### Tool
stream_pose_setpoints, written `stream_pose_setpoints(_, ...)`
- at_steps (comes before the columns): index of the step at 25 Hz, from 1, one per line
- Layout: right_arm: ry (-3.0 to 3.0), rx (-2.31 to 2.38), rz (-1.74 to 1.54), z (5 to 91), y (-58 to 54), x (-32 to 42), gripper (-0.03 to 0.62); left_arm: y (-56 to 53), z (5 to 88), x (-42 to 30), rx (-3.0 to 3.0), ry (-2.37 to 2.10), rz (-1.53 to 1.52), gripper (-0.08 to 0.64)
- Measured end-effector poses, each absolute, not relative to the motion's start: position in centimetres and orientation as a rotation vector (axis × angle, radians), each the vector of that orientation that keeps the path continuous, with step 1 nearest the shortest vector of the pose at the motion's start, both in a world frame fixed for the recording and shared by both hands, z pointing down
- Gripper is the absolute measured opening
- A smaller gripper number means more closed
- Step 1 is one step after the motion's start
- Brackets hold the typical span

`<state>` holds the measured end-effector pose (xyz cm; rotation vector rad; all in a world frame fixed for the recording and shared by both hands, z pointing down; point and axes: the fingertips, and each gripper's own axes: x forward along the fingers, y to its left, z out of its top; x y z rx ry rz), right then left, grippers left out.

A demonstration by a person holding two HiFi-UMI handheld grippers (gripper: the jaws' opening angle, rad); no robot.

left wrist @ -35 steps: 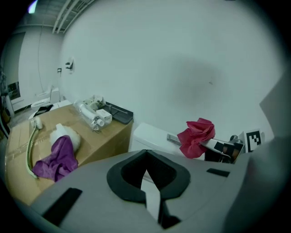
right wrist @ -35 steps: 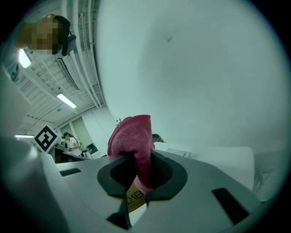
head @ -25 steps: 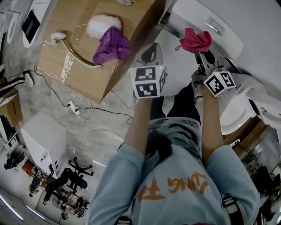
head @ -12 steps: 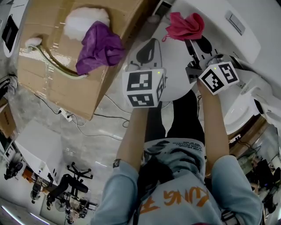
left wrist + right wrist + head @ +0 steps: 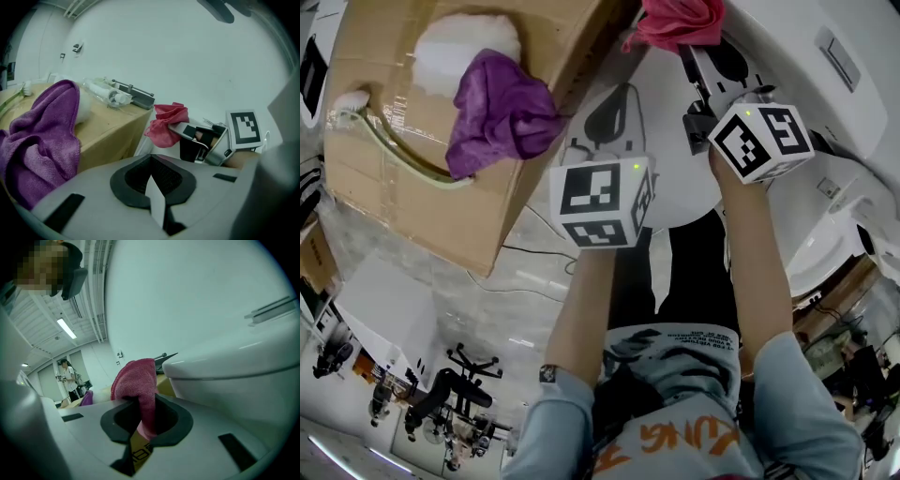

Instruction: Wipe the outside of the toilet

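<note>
Biggest thing first: white toilet (image 5: 825, 84), filling the upper right of the head view, cistern with flush plate above, rounded lid below. To its left, a cardboard box (image 5: 403, 178) standing on the floor (image 5: 487, 309), carrying a purple cloth (image 5: 502, 112), a white fluffy wad (image 5: 464, 47) and a pale brush (image 5: 389, 157) lying flat.

Right gripper (image 5: 142, 423) held up at the far end of the lid, near the cistern. Fingers pinching a pink cloth (image 5: 136, 380), most of it bunched above the tips. Close beside the curved white wall in the right gripper view, but contact impossible to confirm. Left gripper (image 5: 152, 183) lower and further left, over the lid's edge. Fingers pressed together on nothing, pointing toward the box and the purple cloth.

Reads as the approach to a first wipe, with little or none of the outside done.

Possible trouble from here:
- Only a narrow fold of cloth caught between the fingers, so likely to drag out under a firm stroke across smooth porcelain.
- Bunched as now, likely to wipe with a small patch only, leaving streaks and bare stretches.
- Pressed too low, hard fingertips rather than cloth against the glaze, scraping it.
- Both grippers close together over the lid, so a chance of knocking one against the other on a wide sweep.
- Curved lid and sides, easy to slide off and lose contact.
</note>
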<state>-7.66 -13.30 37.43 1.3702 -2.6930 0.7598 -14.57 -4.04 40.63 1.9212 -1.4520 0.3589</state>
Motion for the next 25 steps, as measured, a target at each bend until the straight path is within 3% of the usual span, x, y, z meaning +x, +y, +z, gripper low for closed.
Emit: stream_pose_setpoints(25,-2.648,1.629,0.807,38.3,-13.9,-1.8,0.063,-5.0,40.7,-11.6,1.973,-1.435,0.418,0.017)
